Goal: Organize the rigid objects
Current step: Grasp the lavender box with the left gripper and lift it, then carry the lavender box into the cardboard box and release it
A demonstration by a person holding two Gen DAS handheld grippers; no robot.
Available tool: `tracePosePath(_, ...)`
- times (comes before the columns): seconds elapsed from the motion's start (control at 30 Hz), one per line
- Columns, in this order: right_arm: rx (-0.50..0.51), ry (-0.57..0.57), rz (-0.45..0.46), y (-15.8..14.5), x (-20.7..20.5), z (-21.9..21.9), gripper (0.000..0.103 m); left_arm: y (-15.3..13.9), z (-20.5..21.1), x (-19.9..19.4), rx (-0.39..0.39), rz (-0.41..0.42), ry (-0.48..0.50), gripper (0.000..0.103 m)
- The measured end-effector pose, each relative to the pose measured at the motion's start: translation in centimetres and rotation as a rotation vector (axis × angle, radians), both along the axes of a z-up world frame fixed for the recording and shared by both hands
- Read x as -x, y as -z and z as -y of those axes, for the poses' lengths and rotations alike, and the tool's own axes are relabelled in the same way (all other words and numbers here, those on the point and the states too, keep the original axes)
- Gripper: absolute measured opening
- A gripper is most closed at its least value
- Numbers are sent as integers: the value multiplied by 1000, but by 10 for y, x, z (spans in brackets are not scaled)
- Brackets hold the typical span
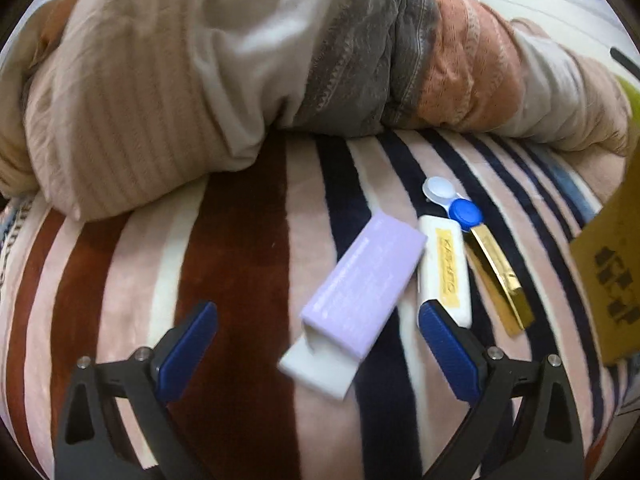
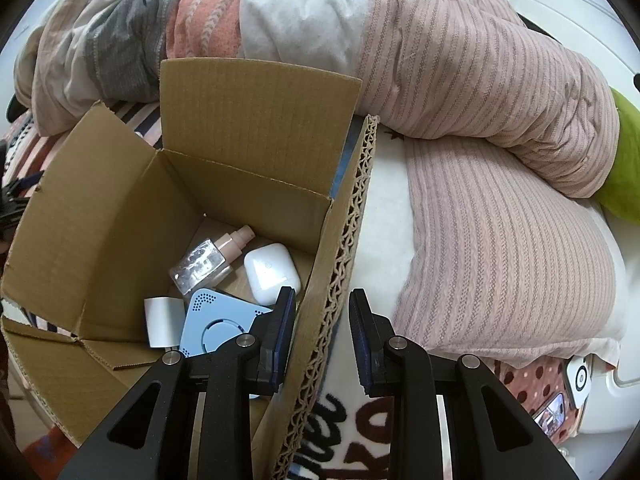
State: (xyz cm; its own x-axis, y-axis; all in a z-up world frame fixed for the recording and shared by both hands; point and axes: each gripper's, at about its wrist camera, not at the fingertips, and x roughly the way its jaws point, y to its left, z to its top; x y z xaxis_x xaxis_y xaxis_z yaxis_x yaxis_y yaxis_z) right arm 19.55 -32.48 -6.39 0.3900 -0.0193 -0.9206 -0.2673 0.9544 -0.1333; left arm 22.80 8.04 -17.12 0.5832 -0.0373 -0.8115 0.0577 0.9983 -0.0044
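Note:
My left gripper (image 1: 318, 308) hovers open and wide over a striped blanket (image 1: 240, 264). A lavender box (image 1: 364, 276) with a white inner tray sliding out lies between its fingers, untouched. To its right lie a white case with a yellow label (image 1: 444, 272), a blue and clear lens case (image 1: 452, 202) and a gold bar (image 1: 500, 276). My right gripper (image 2: 322, 294) is shut on the right wall of an open cardboard box (image 2: 248, 120). Inside the box are a perfume bottle (image 2: 208, 264), a white earbud case (image 2: 272, 272), a light blue gadget (image 2: 216, 320) and a small white roll (image 2: 162, 320).
A heaped quilt (image 1: 160, 80) in pink, grey and orange stripes blocks the far side of the bed. The cardboard box's side (image 1: 612, 280) stands at the right edge of the left wrist view. A ribbed pink cover (image 2: 500, 200), a green cushion (image 2: 628, 160) and a phone (image 2: 554, 414) lie right of the box.

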Motion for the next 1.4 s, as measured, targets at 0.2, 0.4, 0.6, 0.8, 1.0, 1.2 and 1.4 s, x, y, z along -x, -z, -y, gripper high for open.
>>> tracePosePath(0.2,6,1,-3,0,0,-1,22,19,10,-24,23,-48,-25,67)
tracePosePath(0.4,5,1,-3,0,1,0,22,9,9,-25,76,-33,-17,33)
tracePosePath(0.6,3,1,1,0,1,0,22,-24,20,-9,54,21,18,33)
tracePosePath(0.8,2,-2,5,-1,1,-1,22,-92,60,26,23,128,148,33)
tracePosePath(1.0,-2,-3,7,-2,1,0,22,-151,133,53,90,170,358,33)
tracePosePath(1.2,-1,-6,9,-2,2,-1,22,-169,212,61,139,147,515,34)
tracePosePath(1.4,-4,-7,12,-2,3,0,22,-154,266,49,127,56,555,34)
